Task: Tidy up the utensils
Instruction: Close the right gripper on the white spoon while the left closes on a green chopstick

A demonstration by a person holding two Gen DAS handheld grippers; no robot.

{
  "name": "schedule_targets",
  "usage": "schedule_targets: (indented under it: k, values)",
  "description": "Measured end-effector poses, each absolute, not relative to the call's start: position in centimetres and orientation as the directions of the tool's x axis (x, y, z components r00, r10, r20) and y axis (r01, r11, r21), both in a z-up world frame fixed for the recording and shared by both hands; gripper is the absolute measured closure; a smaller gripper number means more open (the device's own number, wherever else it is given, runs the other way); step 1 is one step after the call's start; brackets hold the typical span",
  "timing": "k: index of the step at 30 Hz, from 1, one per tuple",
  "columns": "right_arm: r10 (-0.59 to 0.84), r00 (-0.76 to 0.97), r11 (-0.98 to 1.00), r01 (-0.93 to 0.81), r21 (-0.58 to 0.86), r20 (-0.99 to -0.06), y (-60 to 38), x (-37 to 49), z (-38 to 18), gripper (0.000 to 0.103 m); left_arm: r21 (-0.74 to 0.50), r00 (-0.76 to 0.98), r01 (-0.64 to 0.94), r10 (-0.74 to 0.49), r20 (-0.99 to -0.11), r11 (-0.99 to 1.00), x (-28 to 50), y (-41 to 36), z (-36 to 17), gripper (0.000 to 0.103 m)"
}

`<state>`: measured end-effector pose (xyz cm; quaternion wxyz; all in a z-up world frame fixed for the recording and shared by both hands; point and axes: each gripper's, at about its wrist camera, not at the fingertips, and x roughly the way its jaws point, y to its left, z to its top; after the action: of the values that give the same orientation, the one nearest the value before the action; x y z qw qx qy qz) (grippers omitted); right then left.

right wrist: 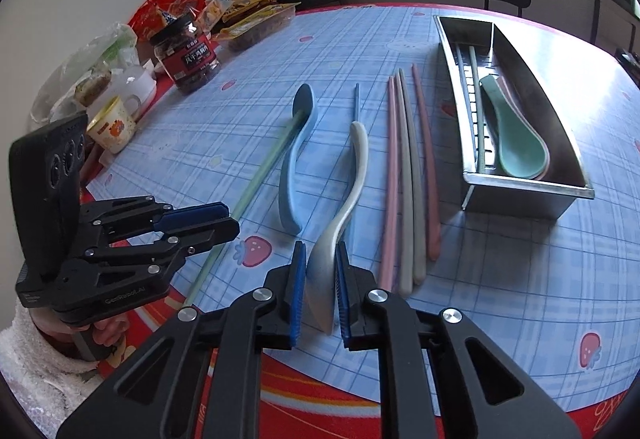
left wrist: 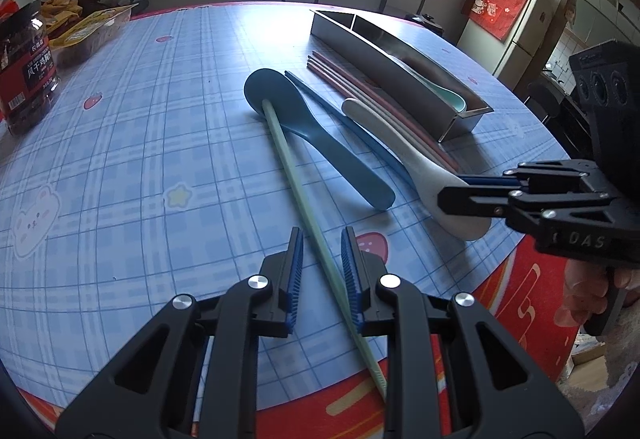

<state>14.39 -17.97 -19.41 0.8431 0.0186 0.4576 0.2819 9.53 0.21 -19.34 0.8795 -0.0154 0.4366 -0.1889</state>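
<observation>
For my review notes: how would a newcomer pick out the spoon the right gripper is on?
Start at the steel tray, then pass the loose chopsticks beside it. Next lies the white spoon, its bowl between the right gripper pads. Its neighbour spoon is blue.

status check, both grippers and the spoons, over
Right gripper clamped on white spoon's bowl. Left gripper straddles pale green chopstick, not gripping. Steel tray holds teal spoon; path clear.
</observation>
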Motion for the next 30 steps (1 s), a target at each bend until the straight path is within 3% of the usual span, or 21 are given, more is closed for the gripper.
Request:
schedule_targets:
  k: [2,30]
  values:
    - [0.497,0.426,0.842,-0.449,0.300,-0.756,-17.9,14.3,-19.8,0.095,-0.195,0.547,0.317,-0.347,-0.762,0.928,9.5,0.2,-19.4,0.079]
    - [0.485,0.577,0.863,-0.440,0.250,-0.657,-18.8,13.4,-19.9,0.096,0.014,0.594,0.288,-0.167,-0.787,0.958,11.6,-2.1,-19.3,0.084]
